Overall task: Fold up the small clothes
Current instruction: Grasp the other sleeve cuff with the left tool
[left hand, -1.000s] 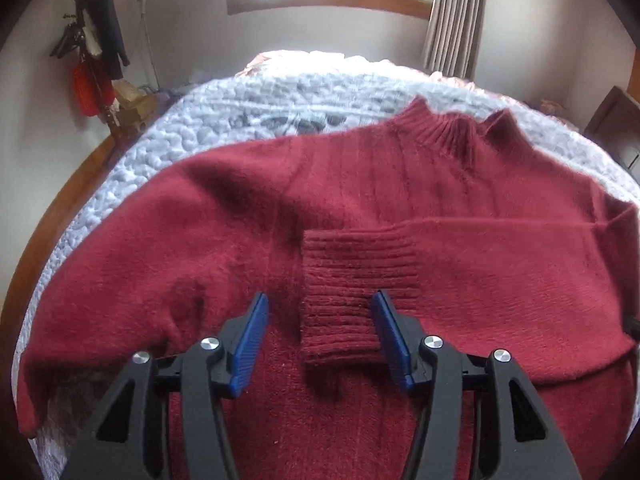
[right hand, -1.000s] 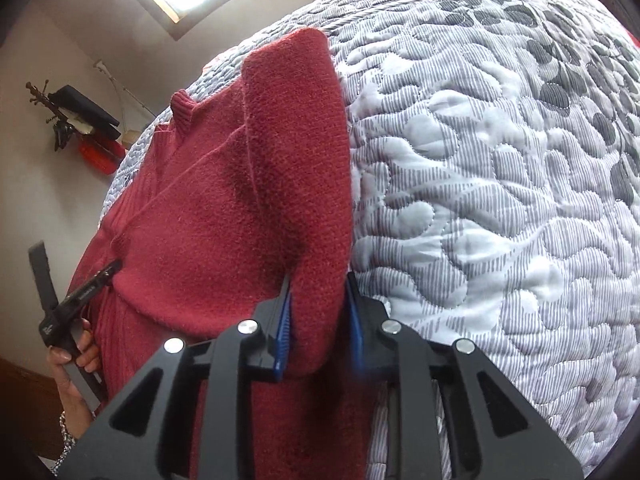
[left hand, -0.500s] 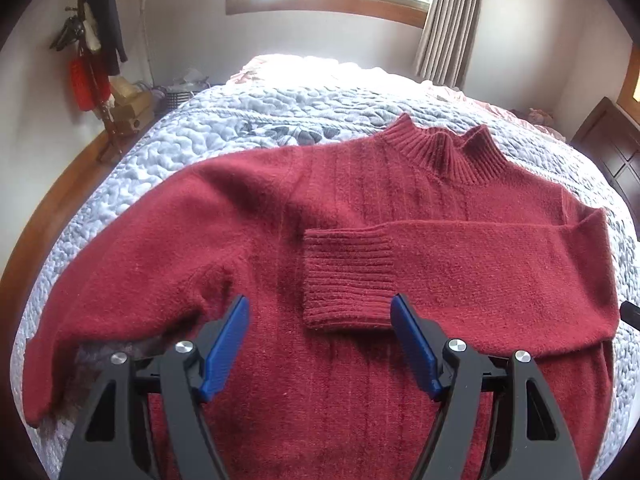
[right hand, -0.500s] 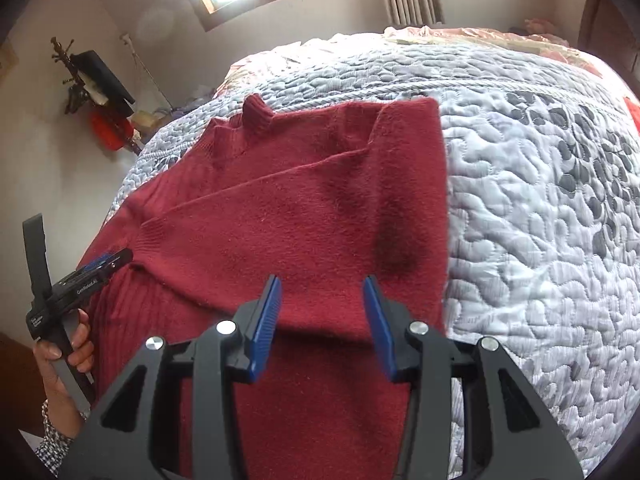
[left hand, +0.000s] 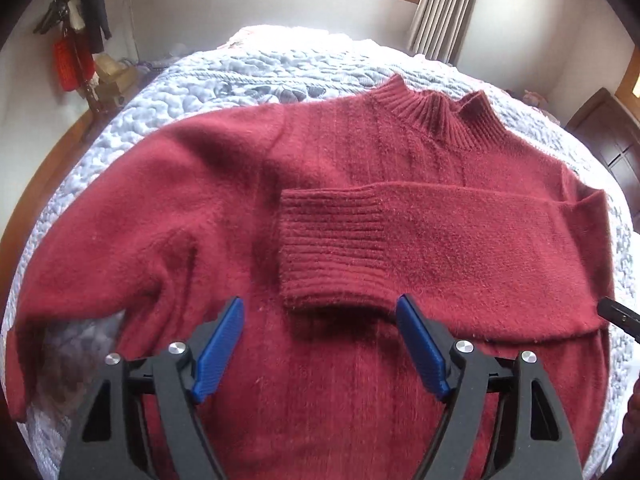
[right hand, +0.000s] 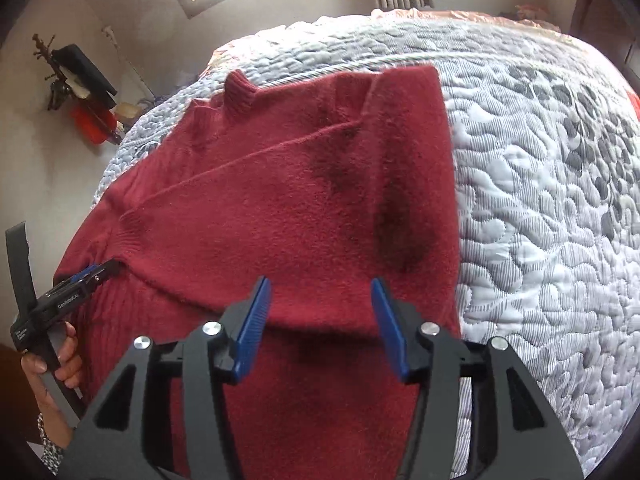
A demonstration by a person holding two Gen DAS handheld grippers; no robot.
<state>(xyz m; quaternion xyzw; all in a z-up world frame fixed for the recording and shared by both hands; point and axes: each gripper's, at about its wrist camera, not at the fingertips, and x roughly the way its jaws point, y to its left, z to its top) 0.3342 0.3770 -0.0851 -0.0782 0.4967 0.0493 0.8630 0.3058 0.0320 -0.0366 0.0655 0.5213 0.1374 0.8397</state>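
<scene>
My left gripper (left hand: 318, 344) hangs released over the red sweater (left hand: 224, 200) spread across the quilted bed (left hand: 248, 68); my right gripper (right hand: 320, 316), jaws apart, hovers above its folded-in sleeve (right hand: 280, 208).

Right gripper (right hand: 320, 320) has let go of the red sweater (left hand: 320, 208), fingers now spread; its sleeve (left hand: 460, 240) lies flat across the chest. Left gripper (left hand: 320, 344) opened wider.
</scene>
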